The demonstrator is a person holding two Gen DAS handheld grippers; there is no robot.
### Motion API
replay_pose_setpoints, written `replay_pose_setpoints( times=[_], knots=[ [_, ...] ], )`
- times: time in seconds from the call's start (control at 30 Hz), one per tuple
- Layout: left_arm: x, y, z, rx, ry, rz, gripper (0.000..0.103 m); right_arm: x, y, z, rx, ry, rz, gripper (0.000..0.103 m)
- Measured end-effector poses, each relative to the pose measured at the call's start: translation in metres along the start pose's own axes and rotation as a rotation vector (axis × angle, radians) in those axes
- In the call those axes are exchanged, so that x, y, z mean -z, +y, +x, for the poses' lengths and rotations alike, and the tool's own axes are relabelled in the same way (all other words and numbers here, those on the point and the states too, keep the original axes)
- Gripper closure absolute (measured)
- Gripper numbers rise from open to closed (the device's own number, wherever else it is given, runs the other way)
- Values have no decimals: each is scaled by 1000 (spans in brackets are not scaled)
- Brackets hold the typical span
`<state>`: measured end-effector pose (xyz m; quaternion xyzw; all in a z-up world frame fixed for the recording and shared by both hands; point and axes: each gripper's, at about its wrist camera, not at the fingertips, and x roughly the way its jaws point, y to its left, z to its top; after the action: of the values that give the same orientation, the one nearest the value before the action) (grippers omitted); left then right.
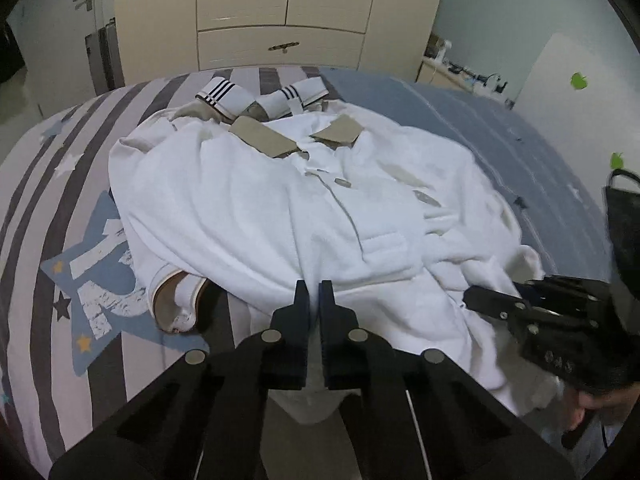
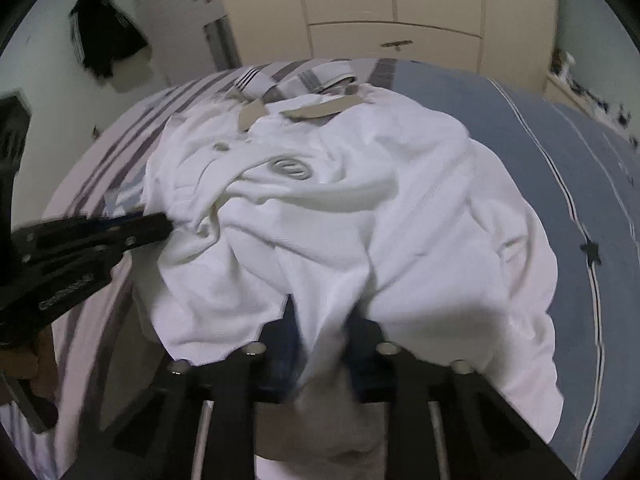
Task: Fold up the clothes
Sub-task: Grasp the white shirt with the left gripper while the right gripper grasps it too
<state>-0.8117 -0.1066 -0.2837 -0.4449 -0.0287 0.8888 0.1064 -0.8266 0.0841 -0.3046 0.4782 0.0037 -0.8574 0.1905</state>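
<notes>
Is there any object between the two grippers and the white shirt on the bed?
Nothing visible does. The left gripper is shut on the near hem of the white shirt, and the right gripper is shut on a fold of the same edge. The bed lies beneath.

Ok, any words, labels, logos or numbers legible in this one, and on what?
None reads for sure.
Bedsheet, blue star: one big white letter, too distorted to name.
White polo shirt, round chest badge: too blurred.
Left gripper, raised lettering on its body: too blurred.
</notes>
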Motion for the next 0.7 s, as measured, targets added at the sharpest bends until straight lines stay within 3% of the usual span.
replay_pose_setpoints(
  times=[0.2,0.33,0.5,0.7],
  knots=[
    [23,-6,-57,77,-63,-2,101,17,-9,-30,-74,-17,15,94],
    [66,-19,-109,142,-68,-16,101,45,-6,-74,-108,-50,10,94],
    [154,-41,-181,214,3,-71,101,130,11,-145,-176,-22,53,94],
    [287,-78,-270,231,201,-160,102,267,56,-216,-211,123,33,94]
  ],
)
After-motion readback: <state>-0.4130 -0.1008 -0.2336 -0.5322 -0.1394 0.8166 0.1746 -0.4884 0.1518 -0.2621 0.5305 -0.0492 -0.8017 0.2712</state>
